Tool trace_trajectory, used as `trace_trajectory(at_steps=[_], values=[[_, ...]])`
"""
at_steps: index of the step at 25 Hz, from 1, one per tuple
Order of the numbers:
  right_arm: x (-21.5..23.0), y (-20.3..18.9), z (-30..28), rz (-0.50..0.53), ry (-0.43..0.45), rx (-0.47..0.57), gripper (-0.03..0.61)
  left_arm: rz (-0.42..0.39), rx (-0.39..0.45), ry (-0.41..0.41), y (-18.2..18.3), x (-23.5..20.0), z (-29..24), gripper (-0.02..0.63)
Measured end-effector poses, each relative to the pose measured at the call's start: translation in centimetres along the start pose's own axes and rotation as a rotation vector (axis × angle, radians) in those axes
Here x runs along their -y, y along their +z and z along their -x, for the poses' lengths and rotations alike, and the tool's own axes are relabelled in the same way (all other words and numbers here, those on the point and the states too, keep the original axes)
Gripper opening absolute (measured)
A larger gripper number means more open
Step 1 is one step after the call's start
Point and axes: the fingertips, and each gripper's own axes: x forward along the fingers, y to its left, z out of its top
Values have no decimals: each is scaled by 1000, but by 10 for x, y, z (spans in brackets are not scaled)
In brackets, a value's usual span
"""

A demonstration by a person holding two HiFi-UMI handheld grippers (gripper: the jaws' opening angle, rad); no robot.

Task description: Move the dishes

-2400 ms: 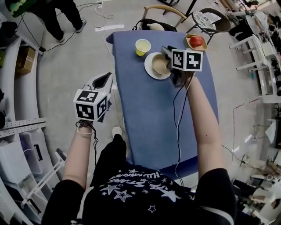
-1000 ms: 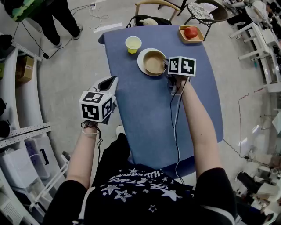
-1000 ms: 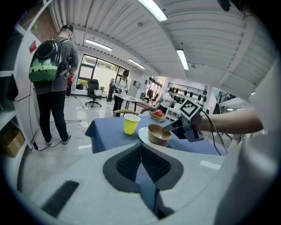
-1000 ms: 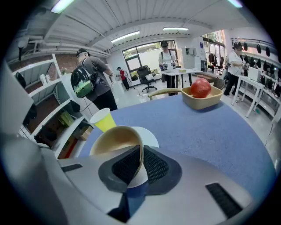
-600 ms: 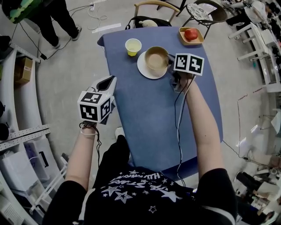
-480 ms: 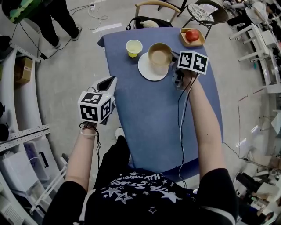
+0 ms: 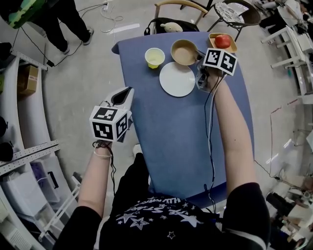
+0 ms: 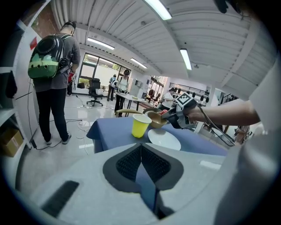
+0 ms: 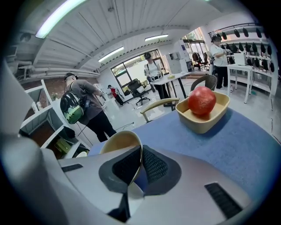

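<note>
**Bowl off its plate, carried toward the far edge**

The right claw (image 7: 198, 52) is clamped on the rim of the tan bowl (image 7: 184, 52), which a second ago sat on the white plate (image 7: 177, 79). The plate now lies bare, and the bowl hangs just beyond it, between the yellow cup (image 7: 154, 57) and the small tray (image 7: 213, 37) holding a red fruit (image 7: 223, 41). The stack is split, so the bowl next needs a landing spot. Room is tight there, with the far edge of the tabletop (image 7: 176, 136) close and a chair (image 7: 178, 7) behind it, while the near half lies open. The left claw (image 7: 124, 95) is closed on nothing, off the left edge over the floor.
</note>
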Motion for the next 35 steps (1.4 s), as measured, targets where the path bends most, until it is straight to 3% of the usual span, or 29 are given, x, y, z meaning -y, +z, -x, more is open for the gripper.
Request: trace_trajectory(at_steps=[7,10,17,26,35], values=[[10,-2,-18,-33,-17,-13,20,22,-8,6,-8,-7,-2,20],[12,-2,-19,-1,-28,-17,25,28,-19,9,-12,-9,-3,20],[7,-4,-11,77,-55,-22,102,45,-16,9,-19,-9,4,20],[-4,-6,43,109,-50,24,112,37,25,6,-6,8,30,20],[-21,-26,114,95,37,91,88,-22,42,1,2,51,57,20]])
